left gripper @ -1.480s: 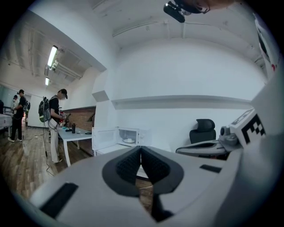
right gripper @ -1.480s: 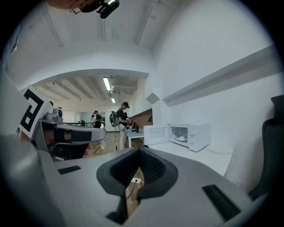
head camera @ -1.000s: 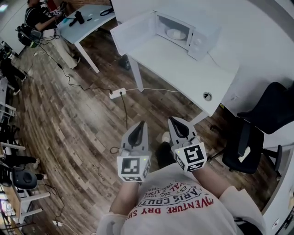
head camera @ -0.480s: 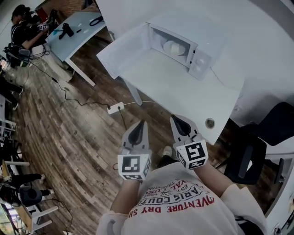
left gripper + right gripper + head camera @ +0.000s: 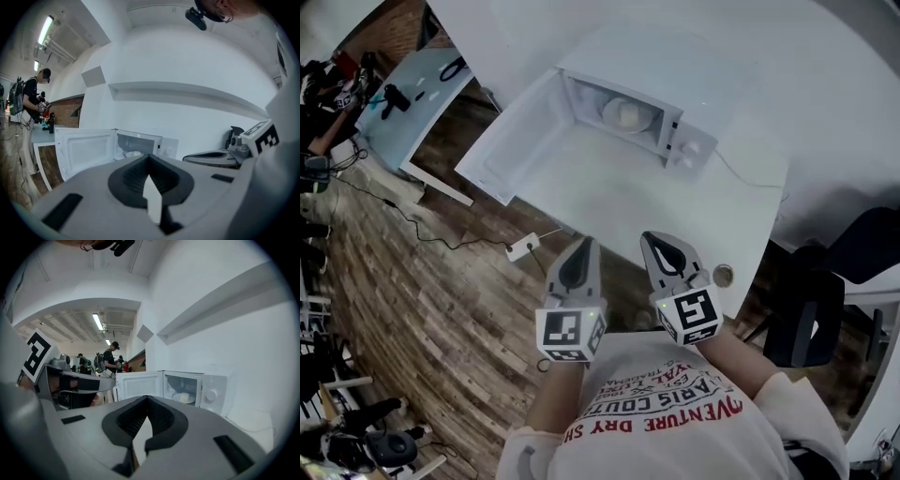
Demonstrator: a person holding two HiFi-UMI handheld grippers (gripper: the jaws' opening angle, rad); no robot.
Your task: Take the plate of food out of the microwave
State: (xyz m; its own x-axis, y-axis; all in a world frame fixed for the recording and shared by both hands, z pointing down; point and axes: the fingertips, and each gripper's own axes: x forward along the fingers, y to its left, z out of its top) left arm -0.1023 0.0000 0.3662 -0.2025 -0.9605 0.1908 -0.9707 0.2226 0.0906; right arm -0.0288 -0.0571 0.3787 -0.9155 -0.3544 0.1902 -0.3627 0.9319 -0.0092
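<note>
white on white sets the scene: one microwave (image 5: 689, 150) stands on the white table (image 5: 675, 220) in the upper middle of the head view, its single door (image 5: 511, 150) swung wide open toward the left of the frame, and one plate of food (image 5: 625, 113) sits inside the cavity, a pale mound on a round dish. the right gripper view shows that plate (image 5: 183, 398) resting on the oven floor, well apart from either tool. two tools are in play, both held close to the person's chest in the lower middle of the frame: the left tool (image 5: 584, 251) and the right tool (image 5: 656, 246) each have their jaws pressed together with nothing between them. judging from this, the task is at the approach step, with the reach into the oven not yet begun. the next move calls for bringing a tool over the near table edge, parting its jaws, and closing them on the plate's rim while keeping the dish level so the food does not slide. one power strip (image 5: 523, 247) lies on the wooden floor beside the table, and one dark office chair (image 5: 811, 319) stands at the right edge.
</note>
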